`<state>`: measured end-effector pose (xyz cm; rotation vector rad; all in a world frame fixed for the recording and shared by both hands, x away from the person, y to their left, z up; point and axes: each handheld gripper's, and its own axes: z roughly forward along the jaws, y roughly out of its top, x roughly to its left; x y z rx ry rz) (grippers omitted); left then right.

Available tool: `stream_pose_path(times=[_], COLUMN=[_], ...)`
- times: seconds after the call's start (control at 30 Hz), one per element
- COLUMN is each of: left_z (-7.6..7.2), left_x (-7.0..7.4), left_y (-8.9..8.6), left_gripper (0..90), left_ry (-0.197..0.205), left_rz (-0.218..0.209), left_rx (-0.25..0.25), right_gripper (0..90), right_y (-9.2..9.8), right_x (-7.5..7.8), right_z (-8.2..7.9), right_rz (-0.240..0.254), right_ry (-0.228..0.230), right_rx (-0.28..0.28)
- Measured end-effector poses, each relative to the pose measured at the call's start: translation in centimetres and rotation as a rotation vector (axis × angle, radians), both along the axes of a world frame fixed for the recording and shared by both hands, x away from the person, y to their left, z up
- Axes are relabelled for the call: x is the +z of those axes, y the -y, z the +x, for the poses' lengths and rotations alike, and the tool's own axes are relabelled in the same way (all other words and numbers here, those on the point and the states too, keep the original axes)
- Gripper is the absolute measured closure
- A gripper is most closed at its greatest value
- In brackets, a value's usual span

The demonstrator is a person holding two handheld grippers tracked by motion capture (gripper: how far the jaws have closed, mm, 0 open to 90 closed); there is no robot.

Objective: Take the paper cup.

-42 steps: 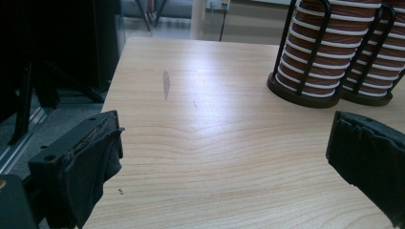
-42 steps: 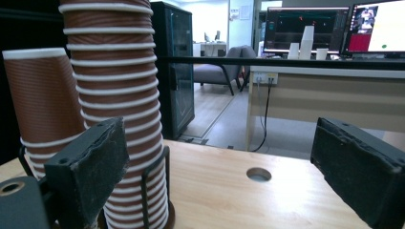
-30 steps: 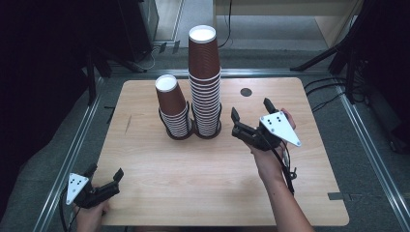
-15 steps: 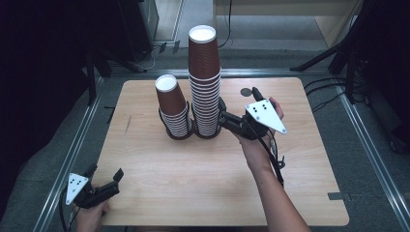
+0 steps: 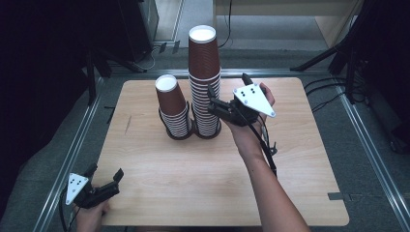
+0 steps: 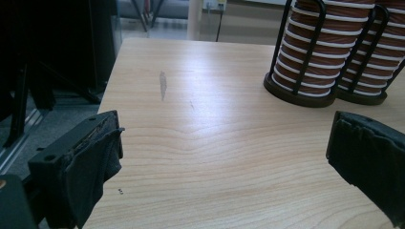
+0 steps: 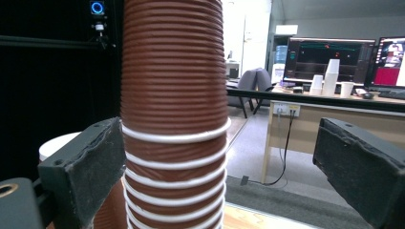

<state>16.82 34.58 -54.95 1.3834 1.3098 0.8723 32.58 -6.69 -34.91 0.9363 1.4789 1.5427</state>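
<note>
Since the earlier frames the right tongs (image 5: 211, 99) have travelled leftward across the pale wooden worktop (image 5: 300, 159) and now stand against the tall stack of brown ribbed paper cups with white rims (image 5: 204, 82); the left tongs (image 5: 104, 180) have stayed at the near left corner of the worktop, well apart from the cups.

From the right gripper view the tall stack (image 7: 174, 109) rises between the two black padded jaws, nearer the left one, which looks to be touching or just beside its wall; the right jaw stands well clear, so these tongs are released and grasp nothing; the white top of the shorter stack of the same brown paper cups (image 7: 59, 143) peeks out behind the left jaw.

Both stacks sit upside down in a black wire twin cup holder (image 5: 193, 131) at the far middle of the worktop, the shorter stack (image 5: 172, 106) just left of the tall one and leaning slightly away from it.

From the left gripper view the jaws of the left tongs (image 6: 224, 157) are spread wide over bare wood, holding nothing; the holder (image 6: 305, 93) with the lower cups stands ahead at the upper right.
</note>
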Motion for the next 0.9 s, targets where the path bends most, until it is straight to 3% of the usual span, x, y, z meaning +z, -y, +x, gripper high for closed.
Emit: stream_pose_path(times=[0.33,0.6,0.9], left_z=[0.0,-0.1,-0.1], left_x=[0.0,0.0,0.0], left_y=[0.0,-0.1,-0.2], left_gripper=[0.0,0.0,0.0], left_ry=[0.0,-0.002,0.001], left_rz=[-0.005,-0.011,-0.024], left_rx=[-0.002,-0.001,-0.007], right_gripper=[0.0,0.0,0.9], right_y=[-1.8,-3.6,-5.1], right_x=[0.7,1.0,1.0], right_z=[1.4,2.4,4.1], right_rz=[0.008,-0.002,-0.005], right_ry=[0.013,0.015,-0.011], right_rx=[0.04,0.029,-0.005])
